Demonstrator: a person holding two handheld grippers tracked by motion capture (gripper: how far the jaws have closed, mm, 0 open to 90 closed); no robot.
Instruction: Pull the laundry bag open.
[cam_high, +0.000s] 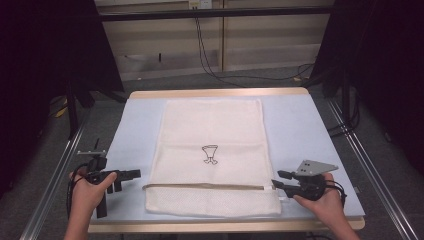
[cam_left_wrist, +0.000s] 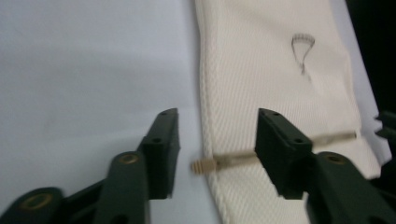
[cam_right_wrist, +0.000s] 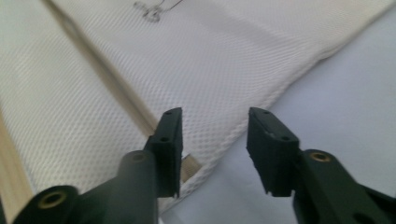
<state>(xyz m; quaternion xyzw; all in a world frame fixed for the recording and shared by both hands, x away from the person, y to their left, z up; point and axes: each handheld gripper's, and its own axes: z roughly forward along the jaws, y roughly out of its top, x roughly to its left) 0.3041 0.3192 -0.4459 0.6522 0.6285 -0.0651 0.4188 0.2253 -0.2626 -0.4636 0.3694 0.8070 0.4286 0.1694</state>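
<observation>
Lower left of the high view, the left black two-jaw gripper (cam_high: 131, 174) sits in the person's left hand (cam_high: 89, 192), jaws pointing right toward the cream mesh laundry bag (cam_high: 212, 135), just short of its left edge. Its own view has the jaws parted about halfway, pads pressing on nothing; the beige zipper end tab (cam_left_wrist: 204, 165) pokes out from the bag's left hem into the gap between them, closer to the left jaw, the right jaw over the zipper line. Bag cloth (cam_left_wrist: 261, 74) fills upper right of that frame, pale blue table mat (cam_left_wrist: 88, 70) upper left.

Lower right of the high view, the right black two-jaw gripper (cam_high: 279, 180) with grey three-cornered plate (cam_high: 316, 167) on top, in the right hand (cam_high: 324, 200), points left at the bag's right end of the zipper. Own view: jaws also parted fairly wide, nothing pinched; bag corner hem (cam_right_wrist: 219, 156) lies between and under them, left jaw over the mesh (cam_right_wrist: 93, 107), right jaw over the mat (cam_right_wrist: 345, 93).

Bag lies flat mid-table, small black line drawing (cam_high: 210, 154) at its centre, zipper strip (cam_high: 205, 186) running across near the bottom edge. Wooden table edge (cam_high: 220, 92) at the far side.
</observation>
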